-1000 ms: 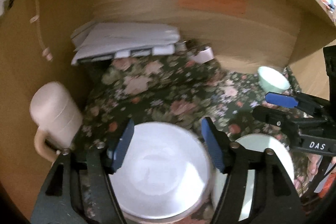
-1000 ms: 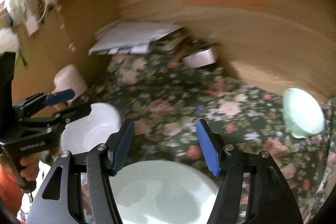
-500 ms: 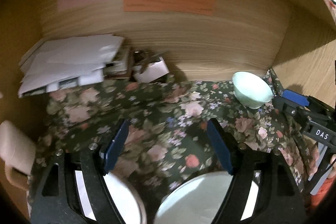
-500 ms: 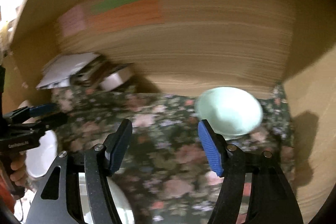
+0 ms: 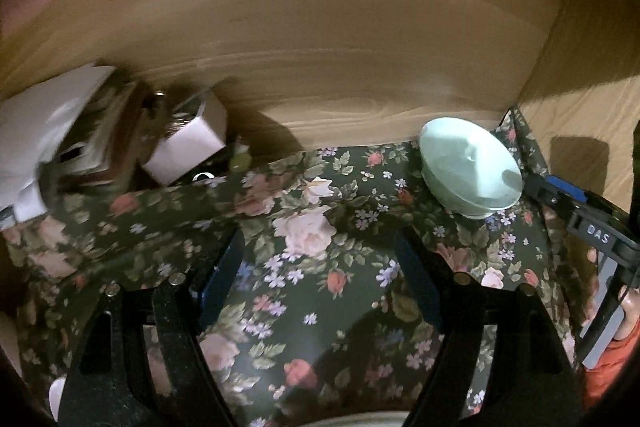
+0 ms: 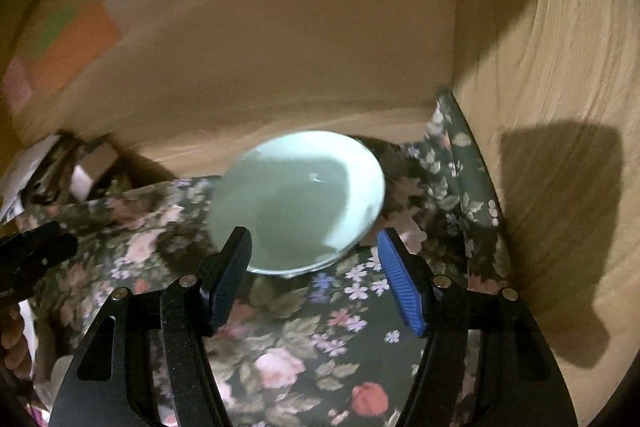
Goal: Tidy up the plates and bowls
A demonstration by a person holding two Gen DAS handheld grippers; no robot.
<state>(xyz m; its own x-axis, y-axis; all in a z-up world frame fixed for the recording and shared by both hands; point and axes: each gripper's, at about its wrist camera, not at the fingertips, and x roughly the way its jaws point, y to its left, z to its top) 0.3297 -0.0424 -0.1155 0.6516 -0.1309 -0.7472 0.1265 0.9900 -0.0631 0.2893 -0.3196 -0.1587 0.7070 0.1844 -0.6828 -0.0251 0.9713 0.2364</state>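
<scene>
A pale green bowl [image 6: 296, 199] stands on the floral cloth [image 6: 304, 355] near the back right corner of a wooden alcove. It also shows in the left wrist view [image 5: 470, 173] at the right. My right gripper [image 6: 314, 267] is open and empty, its fingertips just short of the bowl's near rim. My left gripper [image 5: 320, 275] is open and empty over bare cloth [image 5: 312, 307], left of the bowl. The rim of a white dish [image 5: 360, 421] peeks in at the bottom edge.
A white box [image 5: 188, 147] and a stack of papers [image 5: 44, 123] sit at the back left. The wooden back wall [image 6: 280, 47] and right side wall [image 6: 568, 107] close in the space. The other gripper [image 5: 592, 227] shows at the right edge.
Both grippers have swung right and forward. The white plate and large bowl have dropped out of view below. The green bowl is now close in front of my right gripper.
</scene>
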